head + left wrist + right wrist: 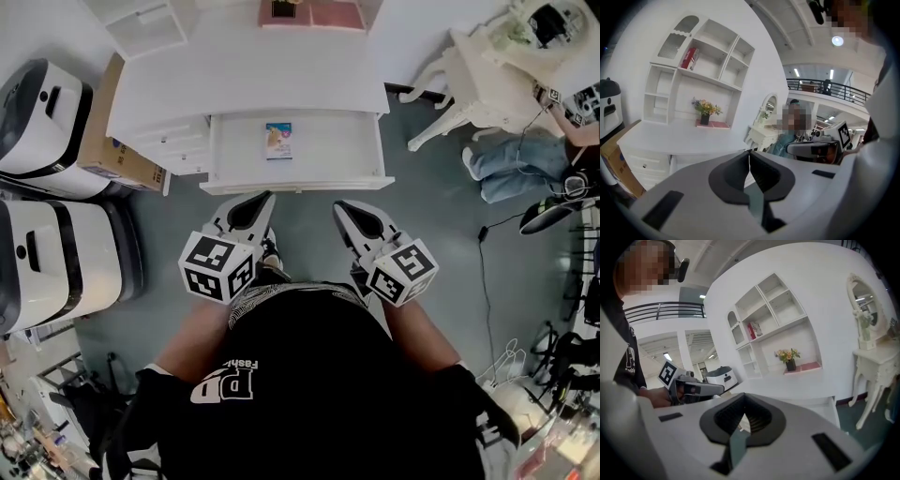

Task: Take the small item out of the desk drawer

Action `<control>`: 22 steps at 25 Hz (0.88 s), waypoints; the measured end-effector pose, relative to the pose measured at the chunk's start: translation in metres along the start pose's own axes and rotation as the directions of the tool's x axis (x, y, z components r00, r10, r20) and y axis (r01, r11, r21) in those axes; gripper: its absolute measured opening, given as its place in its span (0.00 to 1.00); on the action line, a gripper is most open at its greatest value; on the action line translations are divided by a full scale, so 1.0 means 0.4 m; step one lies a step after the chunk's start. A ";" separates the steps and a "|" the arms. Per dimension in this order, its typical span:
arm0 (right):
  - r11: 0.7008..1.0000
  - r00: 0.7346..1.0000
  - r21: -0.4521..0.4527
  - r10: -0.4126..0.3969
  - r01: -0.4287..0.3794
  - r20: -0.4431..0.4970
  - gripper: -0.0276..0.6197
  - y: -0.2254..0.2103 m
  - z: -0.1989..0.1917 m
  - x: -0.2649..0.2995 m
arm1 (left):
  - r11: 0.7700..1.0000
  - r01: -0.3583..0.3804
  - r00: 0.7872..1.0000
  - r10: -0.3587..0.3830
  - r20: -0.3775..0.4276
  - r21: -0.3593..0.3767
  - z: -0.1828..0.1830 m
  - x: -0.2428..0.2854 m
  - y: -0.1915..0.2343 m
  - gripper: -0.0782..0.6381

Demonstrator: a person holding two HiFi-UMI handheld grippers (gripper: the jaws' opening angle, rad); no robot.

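The white desk (234, 80) has its middle drawer (295, 176) pulled out. A small flat packet (278, 141), blue and orange, lies in the drawer near its back wall. My left gripper (264, 196) hovers just in front of the drawer's front edge, to the left, shut and empty. My right gripper (340, 205) hovers to the front right of the drawer, also shut with nothing held. In the left gripper view the left gripper (749, 151) has its jaws closed tip to tip. In the right gripper view the tips of the right gripper (744, 394) also meet.
Two white machines (42, 117) (66, 258) and a cardboard box (112, 141) stand left of the desk. An ornate white side table (483, 84) and a seated person (525, 159) are at the right. A shelf unit (701, 70) with a flower pot (705, 118) tops the desk.
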State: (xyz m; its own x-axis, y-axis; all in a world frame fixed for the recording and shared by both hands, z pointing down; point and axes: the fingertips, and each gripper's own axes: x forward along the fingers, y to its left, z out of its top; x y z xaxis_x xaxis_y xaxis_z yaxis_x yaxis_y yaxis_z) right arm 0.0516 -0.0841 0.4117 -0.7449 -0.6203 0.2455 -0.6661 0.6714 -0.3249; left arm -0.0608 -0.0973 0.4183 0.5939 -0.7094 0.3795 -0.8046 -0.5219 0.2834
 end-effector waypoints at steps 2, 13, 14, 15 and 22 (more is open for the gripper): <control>1.000 1.000 -0.003 -0.008 0.008 -0.001 0.06 -0.014 0.022 0.038 | 1.000 0.010 1.000 -0.010 -0.004 0.003 0.023 0.020 0.034 0.13; 0.998 0.998 -0.001 -0.060 0.060 -0.029 0.06 -0.084 0.095 0.236 | 0.998 0.057 0.998 -0.057 -0.012 0.011 0.132 0.119 0.222 0.13; 0.998 0.997 -0.002 -0.064 0.064 -0.034 0.06 -0.087 0.098 0.253 | 0.998 0.061 0.998 -0.061 -0.013 0.012 0.137 0.125 0.238 0.13; 0.998 0.997 -0.004 -0.069 0.069 -0.038 0.06 -0.091 0.101 0.271 | 0.998 0.065 0.998 -0.065 -0.015 0.014 0.143 0.131 0.255 0.13; 0.993 0.992 -0.006 -0.115 0.115 -0.052 0.06 -0.126 0.118 0.380 | 0.994 0.101 0.994 -0.100 -0.039 0.034 0.170 0.175 0.349 0.13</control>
State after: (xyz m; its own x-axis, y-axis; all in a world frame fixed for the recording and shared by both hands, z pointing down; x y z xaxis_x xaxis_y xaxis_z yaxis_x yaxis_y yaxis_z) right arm -0.0261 -0.2315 0.4221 -0.6645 -0.6712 0.3286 -0.7473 0.5984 -0.2889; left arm -0.1319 -0.2521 0.4246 0.6707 -0.6349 0.3835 -0.7402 -0.6066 0.2903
